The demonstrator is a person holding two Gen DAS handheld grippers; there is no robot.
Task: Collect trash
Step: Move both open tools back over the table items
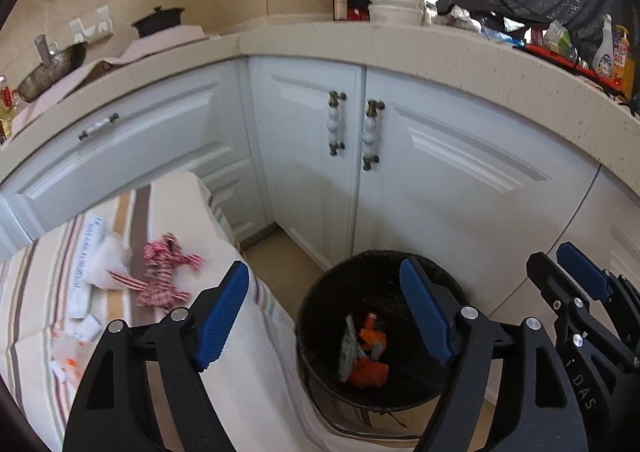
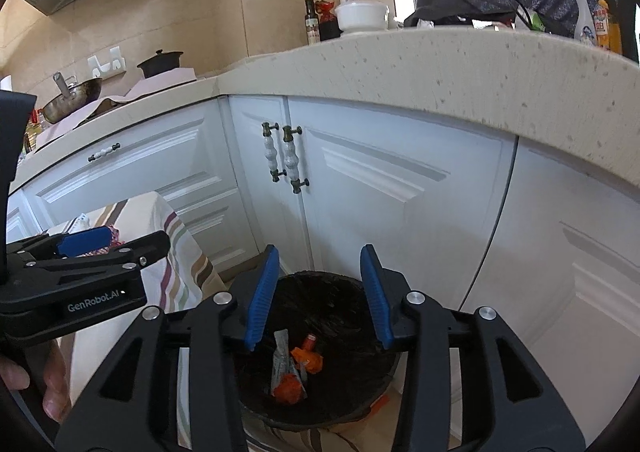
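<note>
Kitchen corner: white cabinets [image 1: 460, 180] under a speckled counter [image 2: 440, 64], striped table cloth [image 1: 248, 364] down at the left.

Near: left gripper [image 1: 324, 316] has its jaws wide apart, nothing between the pads. Right gripper [image 2: 318, 298] has its jaws partly apart, also empty. Both hang side by side above the black bin [image 1: 320, 316], which sits just below and ahead of the fingertips.

In the bin: orange wrappers [image 2: 308, 360] and a grey sachet [image 2: 282, 352] lie on the bottom, free of either gripper.

Further, left of the left gripper, on the cloth: a red-and-white checked scrap [image 1: 164, 272], a white crumpled bag [image 1: 106, 264] and small paper bits [image 1: 86, 326], all still uncollected.

Judgement: drop step looks finished, both hands empty over the bin. Next move calls for swinging left to the cloth, lowering open jaws over one piece; the checked scrap is limp, so a pinch at its bunched middle seems safest.

Far: wok [image 2: 74, 98], dark pot [image 2: 160, 62], bottles on the counter.
</note>
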